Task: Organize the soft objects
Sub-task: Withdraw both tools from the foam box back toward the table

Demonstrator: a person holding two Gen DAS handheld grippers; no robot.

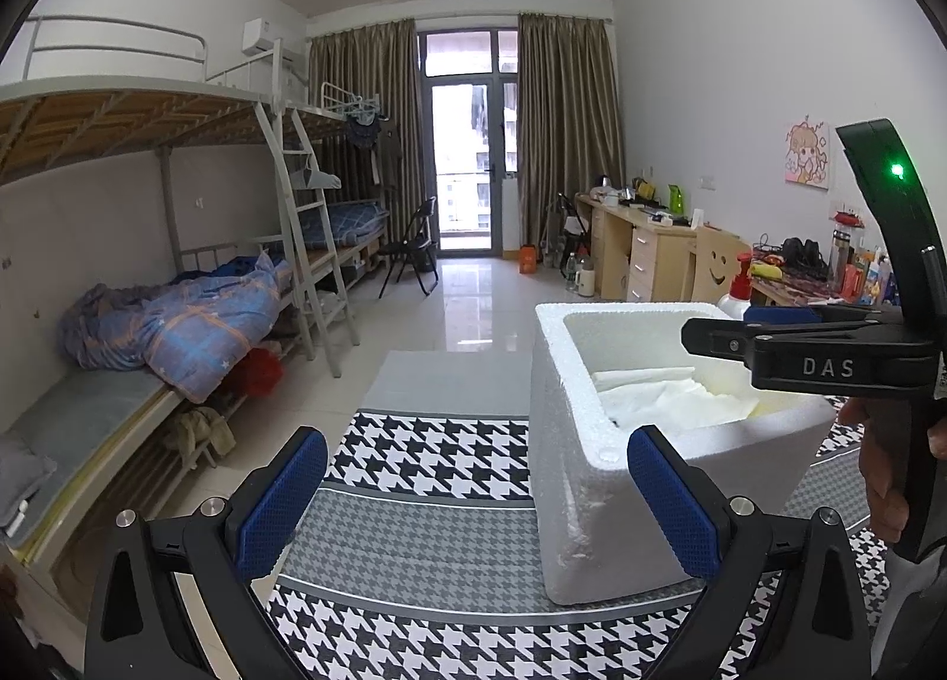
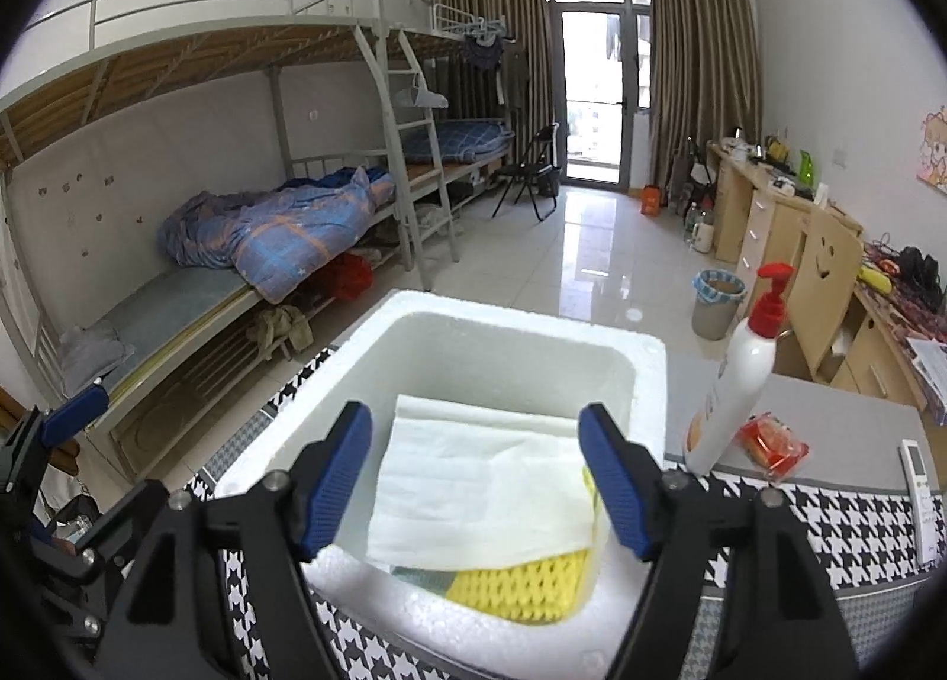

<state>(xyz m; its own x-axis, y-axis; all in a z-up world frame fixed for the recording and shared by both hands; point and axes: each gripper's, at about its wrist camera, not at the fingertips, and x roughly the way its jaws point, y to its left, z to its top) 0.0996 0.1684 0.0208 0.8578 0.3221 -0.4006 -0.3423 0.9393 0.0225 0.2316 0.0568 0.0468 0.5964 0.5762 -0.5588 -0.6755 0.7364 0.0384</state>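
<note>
Our left gripper (image 1: 476,493) hangs wide open and empty over the checked cloth (image 1: 426,455), just left of the foam box (image 2: 450,319). Our right gripper (image 2: 476,479), also spread and holding nothing, hovers over the box, where a white towel (image 2: 479,484) lies on a yellow knit cloth (image 2: 521,585). A pump bottle (image 2: 734,378) stands beside the box on the right.

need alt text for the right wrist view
The open right claw hangs above a white foam box holding a folded white cloth over a yellow knitted cloth. A pump bottle stands beside the box.
</note>
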